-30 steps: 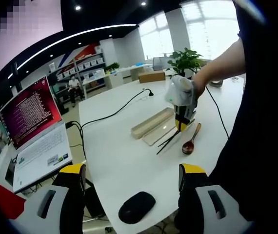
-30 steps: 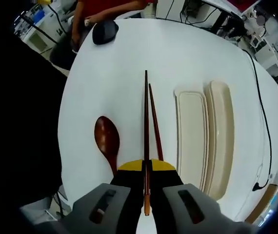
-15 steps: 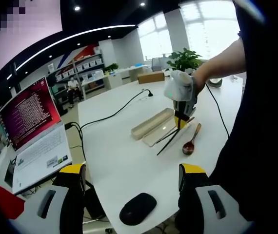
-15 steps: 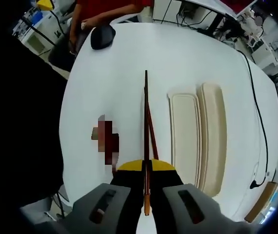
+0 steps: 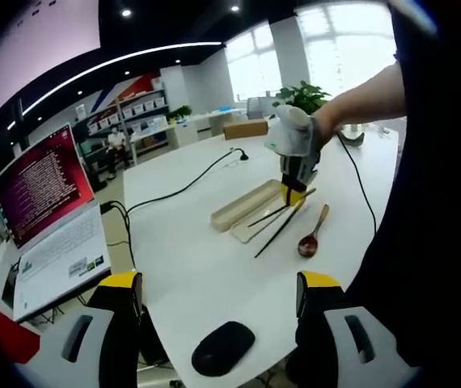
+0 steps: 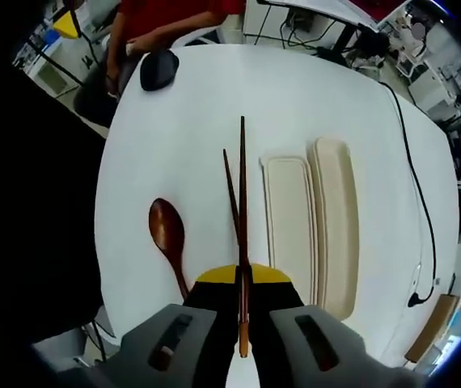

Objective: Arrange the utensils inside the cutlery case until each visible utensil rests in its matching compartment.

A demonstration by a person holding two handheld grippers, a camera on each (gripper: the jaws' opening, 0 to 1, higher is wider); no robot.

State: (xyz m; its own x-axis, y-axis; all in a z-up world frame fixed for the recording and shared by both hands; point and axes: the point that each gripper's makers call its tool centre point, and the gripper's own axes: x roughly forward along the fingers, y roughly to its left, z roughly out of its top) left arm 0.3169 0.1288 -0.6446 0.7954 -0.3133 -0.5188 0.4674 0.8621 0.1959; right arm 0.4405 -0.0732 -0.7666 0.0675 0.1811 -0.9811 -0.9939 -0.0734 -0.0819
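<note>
My right gripper (image 6: 242, 279) is shut on one dark wooden chopstick (image 6: 242, 194), held off the white table and pointing straight ahead. The second chopstick (image 6: 230, 194) lies on the table just left of it, angled. A brown wooden spoon (image 6: 168, 233) lies further left. The cream cutlery case (image 6: 289, 226) and its lid (image 6: 336, 214) lie side by side to the right. In the left gripper view the right gripper (image 5: 293, 192) hangs over the case (image 5: 245, 204) with the chopstick (image 5: 281, 208), beside the spoon (image 5: 310, 238). My left gripper (image 5: 220, 283) is open and holds nothing.
A black mouse (image 5: 222, 347) sits near the table's front edge. A laptop (image 5: 44, 218) with a red screen stands at the left. A black cable (image 5: 182, 190) runs across the table (image 5: 190, 259). A person in a red top (image 6: 166, 16) is by the far edge.
The right gripper has risen and shifted toward the case with one chopstick. The other chopstick stays on the table and now lies left of the held one.
</note>
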